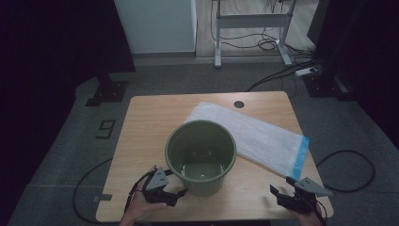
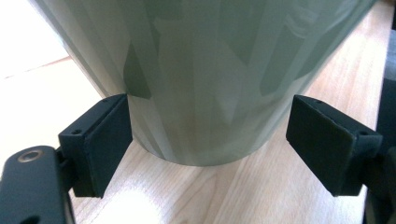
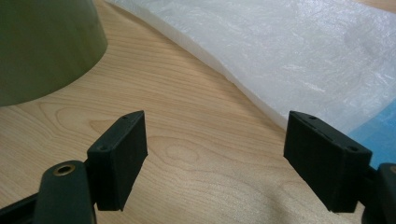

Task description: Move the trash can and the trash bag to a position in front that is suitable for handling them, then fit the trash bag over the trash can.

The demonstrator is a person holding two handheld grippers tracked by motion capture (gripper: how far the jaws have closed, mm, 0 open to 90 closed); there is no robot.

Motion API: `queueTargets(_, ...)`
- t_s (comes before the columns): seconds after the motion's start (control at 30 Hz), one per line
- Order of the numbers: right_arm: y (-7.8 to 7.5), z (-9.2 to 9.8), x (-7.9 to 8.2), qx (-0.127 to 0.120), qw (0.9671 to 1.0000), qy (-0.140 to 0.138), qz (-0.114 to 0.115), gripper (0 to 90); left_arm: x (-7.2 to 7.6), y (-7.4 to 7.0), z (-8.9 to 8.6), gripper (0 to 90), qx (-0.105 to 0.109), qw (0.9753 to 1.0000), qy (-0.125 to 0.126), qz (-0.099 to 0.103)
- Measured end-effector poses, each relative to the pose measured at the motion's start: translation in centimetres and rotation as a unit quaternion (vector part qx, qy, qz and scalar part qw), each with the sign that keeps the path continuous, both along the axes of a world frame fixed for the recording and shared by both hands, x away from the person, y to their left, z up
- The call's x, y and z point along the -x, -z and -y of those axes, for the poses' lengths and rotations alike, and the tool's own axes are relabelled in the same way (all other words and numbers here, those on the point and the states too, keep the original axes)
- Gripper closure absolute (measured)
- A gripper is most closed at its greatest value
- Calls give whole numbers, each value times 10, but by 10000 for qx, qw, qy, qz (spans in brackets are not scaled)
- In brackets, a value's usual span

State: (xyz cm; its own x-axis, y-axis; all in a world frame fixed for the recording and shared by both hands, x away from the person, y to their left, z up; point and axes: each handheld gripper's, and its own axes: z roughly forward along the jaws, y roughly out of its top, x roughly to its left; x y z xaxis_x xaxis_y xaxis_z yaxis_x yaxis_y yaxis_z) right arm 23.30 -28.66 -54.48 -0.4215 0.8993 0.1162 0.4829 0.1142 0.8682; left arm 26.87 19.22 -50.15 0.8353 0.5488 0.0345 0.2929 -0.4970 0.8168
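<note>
Wooden surface carries a green bucket near its front edge and a white plastic bag behind it to the right. Left tool sits at the bucket's base; right tool hovers apart.

Left gripper view: jaws spread wide around the bucket, one touching.

Right gripper view: jaws wide, empty, over bare wood before the bag.

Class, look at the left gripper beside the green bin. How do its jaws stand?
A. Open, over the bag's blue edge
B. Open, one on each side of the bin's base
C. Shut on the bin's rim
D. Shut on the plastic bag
B: the left gripper has its jaws spread wide, one on each side of the green bin near its base on the table.
</note>
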Motion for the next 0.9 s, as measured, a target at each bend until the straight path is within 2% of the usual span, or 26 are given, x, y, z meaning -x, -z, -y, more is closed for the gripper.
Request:
queueTargets(0.17,0,-1,1,8,10000,-14,-4,209,-3,1,4,139,77,10000,-52,-23)
queueTargets(0.3,0,-1,1,23,10000,-3,6,209,0,2,5,140,-30,9999,-120,26)
queueTargets(0.4,-2,0,2,26,10000,36,56,210,2,2,-4,140,28,9996,-270,-13)
queueTargets(0.53,-4,-2,2,157,9997,79,142,210,3,2,-18,140,115,9988,-479,-33)
queueTargets(0.63,-5,-6,-3,200,9996,133,140,209,3,2,-24,140,72,9983,-571,-38)
queueTargets(0.73,-9,-11,-10,129,9997,164,98,209,3,4,-32,140,-42,9976,-694,-65)
queueTargets(0.9,-17,-27,-31,215,9997,114,59,209,5,7,-40,140,-191,9964,-824,-90)
